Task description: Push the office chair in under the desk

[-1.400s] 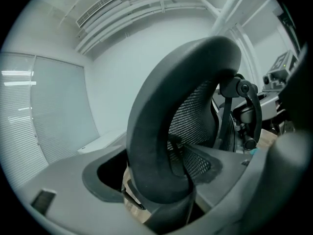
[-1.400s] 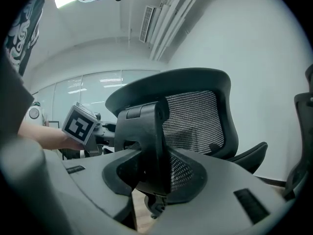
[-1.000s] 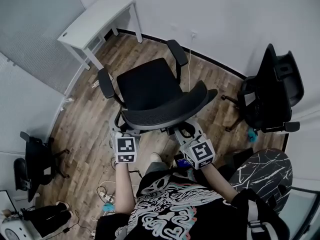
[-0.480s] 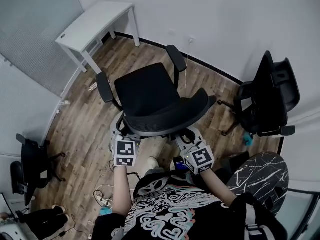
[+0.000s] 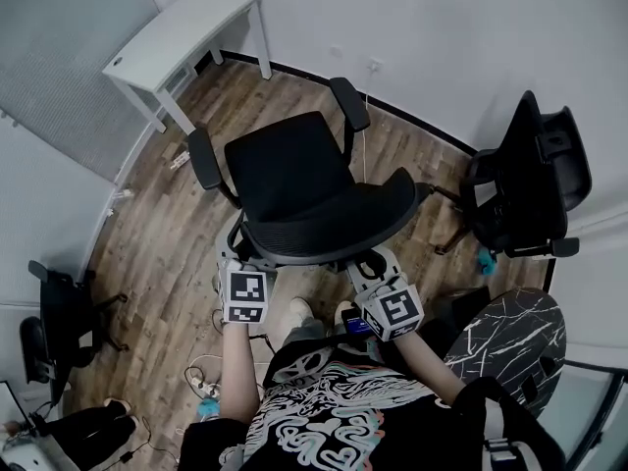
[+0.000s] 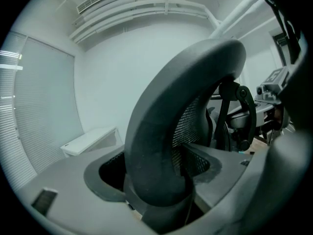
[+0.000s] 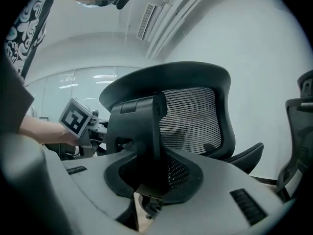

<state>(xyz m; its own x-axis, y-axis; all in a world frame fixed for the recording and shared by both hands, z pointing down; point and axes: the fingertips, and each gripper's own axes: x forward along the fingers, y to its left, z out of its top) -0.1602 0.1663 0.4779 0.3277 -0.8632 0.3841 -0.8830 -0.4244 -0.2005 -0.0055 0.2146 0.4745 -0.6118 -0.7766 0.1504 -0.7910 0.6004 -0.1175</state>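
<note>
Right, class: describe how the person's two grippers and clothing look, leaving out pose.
The left gripper and right gripper have light grey bodies, each topped by a white cube with black square markers. The person wears a black short-sleeved T-shirt with pale swirling print.

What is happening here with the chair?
A person grips the chair from behind with both grippers. The left gripper is shut on the backrest rim, and the right gripper is shut on the rear support. The desk stands apart, ahead of the seat. The chair is not under it yet.
</note>
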